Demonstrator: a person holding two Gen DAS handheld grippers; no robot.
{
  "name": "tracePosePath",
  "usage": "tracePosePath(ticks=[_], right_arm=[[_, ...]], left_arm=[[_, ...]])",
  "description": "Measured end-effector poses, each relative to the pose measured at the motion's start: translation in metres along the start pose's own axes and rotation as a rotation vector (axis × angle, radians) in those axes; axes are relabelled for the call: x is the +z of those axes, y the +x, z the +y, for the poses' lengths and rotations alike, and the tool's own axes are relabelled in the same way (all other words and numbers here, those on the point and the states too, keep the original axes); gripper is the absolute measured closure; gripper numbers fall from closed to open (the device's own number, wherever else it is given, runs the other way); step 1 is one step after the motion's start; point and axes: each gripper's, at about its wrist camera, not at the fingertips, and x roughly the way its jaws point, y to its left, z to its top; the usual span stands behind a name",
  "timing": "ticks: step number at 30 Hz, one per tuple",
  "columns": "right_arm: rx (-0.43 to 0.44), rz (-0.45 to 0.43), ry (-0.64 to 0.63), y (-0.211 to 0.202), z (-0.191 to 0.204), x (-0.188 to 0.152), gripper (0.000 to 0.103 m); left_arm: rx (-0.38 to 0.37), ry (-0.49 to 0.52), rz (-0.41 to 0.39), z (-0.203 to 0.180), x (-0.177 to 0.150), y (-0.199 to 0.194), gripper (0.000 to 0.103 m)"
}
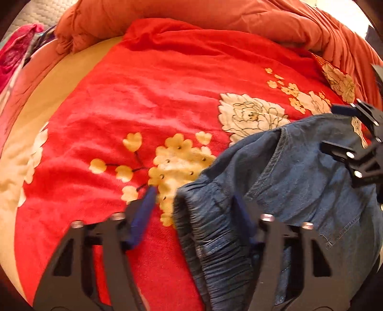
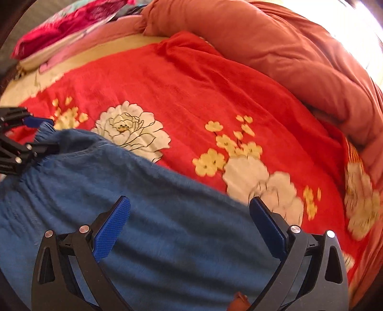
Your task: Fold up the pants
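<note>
Left jaws [image 1: 194, 191] half-closed around the pants [image 1: 299, 181] waistband, right jaws [image 2: 190, 203] spread wide above them

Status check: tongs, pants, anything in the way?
Left tongs straddling pants waistband, grip unclear. Right tongs open over denim. Pants on red bedspread; nothing in the way.

One pair of blue pants [image 1: 299, 172], one red floral bedspread [image 1: 148, 100], one orange quilt [image 1: 215, 16], two grippers [image 1: 194, 198]
</note>
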Motion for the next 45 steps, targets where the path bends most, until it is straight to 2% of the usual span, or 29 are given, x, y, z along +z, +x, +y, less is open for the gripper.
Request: tracePosePath(ticks=[1, 4, 8, 12, 14, 16, 17, 18, 19, 21, 24, 28, 31, 34, 39, 42, 45], right_arm=[[-0.001, 0.009, -0.024, 0.005, 0.001, 0.003, 0.004], [0.002, 0.029, -0.084, 0.014, 0.003, 0.011, 0.005], [-0.001, 0.021, -0.193, 0.020, 0.013, 0.019, 0.005], [0.024, 0.034, -0.252, 0.029, 0.022, 0.026, 0.007], [0.056, 0.059, -0.260, 0.035, 0.025, 0.026, 0.021], [0.112, 0.052, -0.236, 0.035, 0.025, 0.026, 0.046], [0.137, 0.041, -0.219, 0.032, 0.026, 0.024, 0.054], [0.157, 0.028, -0.203, 0.028, 0.028, 0.021, 0.068], [0.161, 0.002, -0.186, 0.022, 0.030, 0.016, 0.077], [0.122, -0.027, -0.171, 0.010, 0.038, 0.009, 0.087], [0.092, -0.098, -0.123, -0.014, 0.042, -0.003, 0.092], [0.081, -0.195, -0.023, -0.058, 0.036, -0.019, 0.093], [0.095, -0.233, 0.033, -0.085, 0.036, -0.027, 0.093], [0.101, -0.258, 0.075, -0.111, 0.040, -0.040, 0.093], [0.118, -0.277, 0.105, -0.146, 0.062, -0.063, 0.093], [0.114, -0.282, 0.119, -0.165, 0.077, -0.082, 0.093], [0.125, -0.284, 0.153, -0.174, 0.084, -0.099, 0.093]], left_arm=[[-0.020, 0.001, -0.007, -0.001, 0.001, -0.002, 0.071], [-0.037, 0.001, -0.032, -0.003, 0.000, -0.012, 0.075], [-0.066, 0.008, -0.089, -0.007, 0.001, -0.035, 0.076], [-0.057, 0.042, -0.138, -0.013, 0.000, -0.049, 0.076], [-0.056, 0.047, -0.138, -0.014, -0.001, -0.049, 0.076], [-0.058, 0.056, -0.142, -0.015, -0.002, -0.051, 0.076], [-0.056, 0.060, -0.143, -0.015, -0.001, -0.051, 0.076], [-0.049, 0.058, -0.141, -0.014, 0.000, -0.050, 0.076], [-0.047, 0.054, -0.137, -0.013, 0.000, -0.050, 0.076], [-0.043, 0.042, -0.135, -0.010, 0.000, -0.050, 0.076], [-0.048, 0.049, -0.162, -0.009, -0.003, -0.059, 0.076], [-0.050, 0.089, -0.214, -0.016, -0.006, -0.074, 0.076], [-0.042, 0.133, -0.265, -0.025, -0.011, -0.089, 0.076], [-0.047, 0.156, -0.293, -0.030, -0.018, -0.103, 0.076], [-0.006, 0.169, -0.308, -0.039, -0.031, -0.122, 0.073], [0.011, 0.187, -0.326, -0.047, -0.046, -0.137, 0.073], [0.060, 0.231, -0.347, -0.063, -0.072, -0.150, 0.073]])
